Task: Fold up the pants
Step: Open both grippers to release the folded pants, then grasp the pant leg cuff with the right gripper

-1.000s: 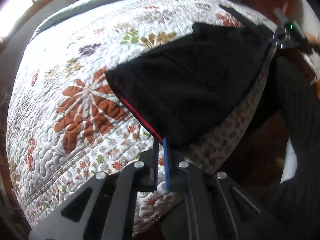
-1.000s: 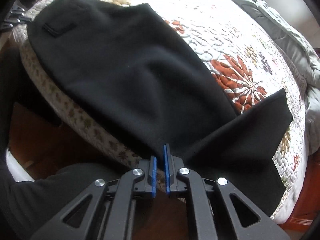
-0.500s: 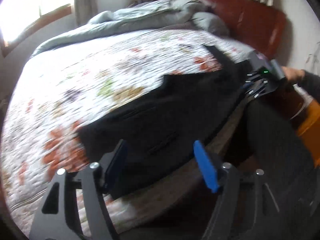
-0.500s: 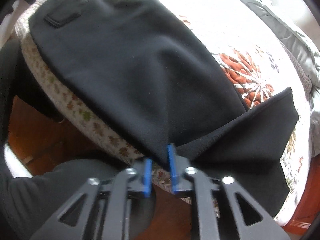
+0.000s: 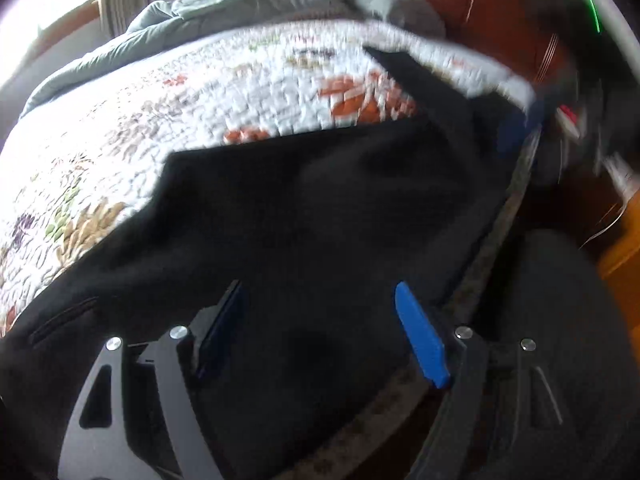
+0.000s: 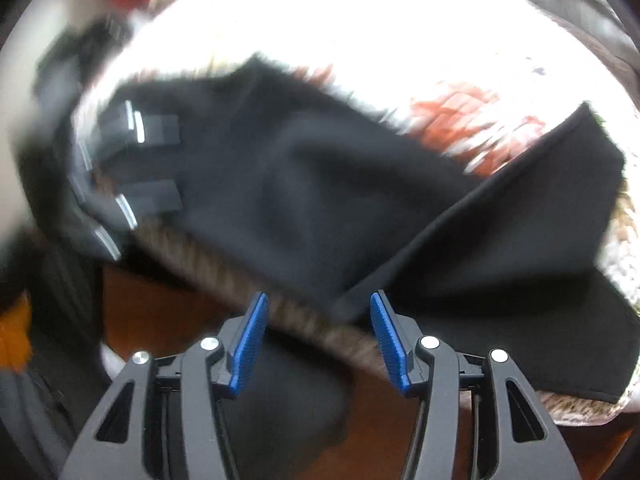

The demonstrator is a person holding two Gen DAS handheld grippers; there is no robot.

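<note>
Black pants (image 5: 320, 208) are seen spread along the near edge of a bed covered by a white quilt (image 5: 168, 128) printed with orange and green leaves, the cloth reaching from a pocket slit at the far left of the left wrist view to a narrow leg end near the brown headboard (image 5: 500, 8) at the right. A grey duvet (image 5: 248, 4) is bunched at the far side of the bed. The left gripper (image 5: 320, 332) is held above the dark fabric with its blue-padded jaws spread wide; they have just been opening, and nothing is pinched between them, the pants lying below and beyond the pads. At the right edge of that view the other tool is only a blur.

In the right wrist view, the left tool is seen blurred at the left, over the waist end of the pants. One leg is folded across the other toward the right, its hem hanging over the mattress edge. The right gripper (image 6: 318, 340) is held just off that edge, jaws parted after opening, with no cloth between the pads and the wooden floor (image 6: 160, 304) visible beneath.
</note>
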